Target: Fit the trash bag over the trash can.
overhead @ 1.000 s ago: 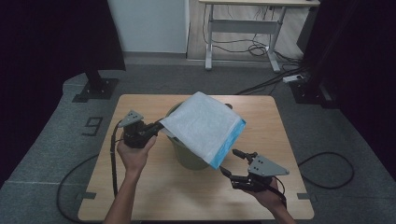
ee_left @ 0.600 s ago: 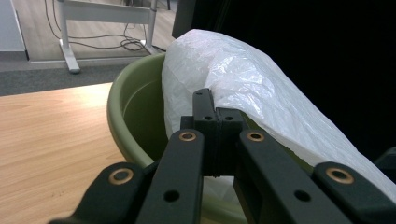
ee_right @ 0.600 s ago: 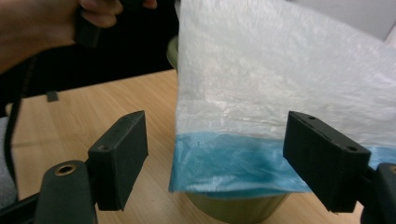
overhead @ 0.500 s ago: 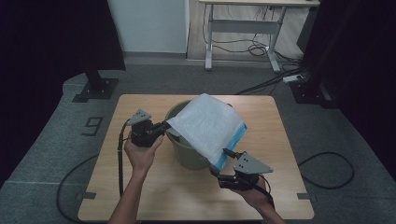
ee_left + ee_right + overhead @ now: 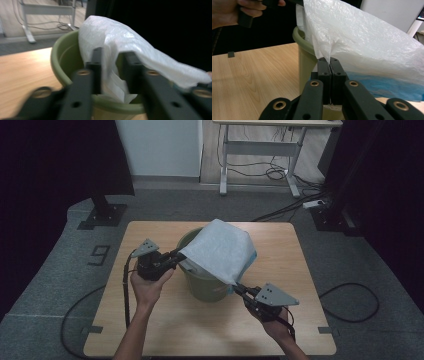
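While draped over bucket — crinkly white bag.

A bucket stands mid-table with a plastic bag draped over its top, the left gripper at the bag's left edge and the right gripper at its near right corner.

Most of the green bucket hidden under the white bag. Inside of bucket covered too. Near parts of the left tongs blurry and cut off at the bottom edge. Blue part of bag cut off at the right edge. Left tongs' tips tucked under the bag.
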`<control>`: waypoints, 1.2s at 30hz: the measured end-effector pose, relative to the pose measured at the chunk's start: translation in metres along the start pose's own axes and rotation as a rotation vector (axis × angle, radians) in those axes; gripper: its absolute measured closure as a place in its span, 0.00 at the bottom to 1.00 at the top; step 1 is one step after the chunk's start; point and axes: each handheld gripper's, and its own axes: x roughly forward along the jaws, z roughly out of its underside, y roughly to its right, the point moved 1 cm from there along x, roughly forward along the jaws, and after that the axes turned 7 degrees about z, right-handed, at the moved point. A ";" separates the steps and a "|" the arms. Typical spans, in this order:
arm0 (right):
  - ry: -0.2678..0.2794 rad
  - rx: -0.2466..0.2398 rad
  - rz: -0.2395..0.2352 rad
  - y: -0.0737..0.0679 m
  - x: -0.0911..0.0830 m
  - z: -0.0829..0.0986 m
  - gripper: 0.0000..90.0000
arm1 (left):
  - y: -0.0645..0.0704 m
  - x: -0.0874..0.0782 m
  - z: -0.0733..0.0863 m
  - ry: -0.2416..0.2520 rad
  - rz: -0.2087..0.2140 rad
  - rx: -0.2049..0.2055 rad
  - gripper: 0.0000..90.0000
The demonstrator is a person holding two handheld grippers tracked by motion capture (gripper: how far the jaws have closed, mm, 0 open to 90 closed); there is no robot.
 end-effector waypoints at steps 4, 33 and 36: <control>0.007 0.018 0.003 0.008 -0.002 -0.003 0.98 | 0.009 -0.010 -0.001 0.005 -0.015 0.070 0.48; -0.007 0.082 -0.004 0.025 0.019 -0.040 0.98 | 0.063 0.027 -0.002 -0.095 0.085 0.210 0.28; -0.015 0.091 0.003 0.026 0.021 -0.041 0.98 | 0.065 0.031 -0.001 -0.093 0.081 0.194 0.27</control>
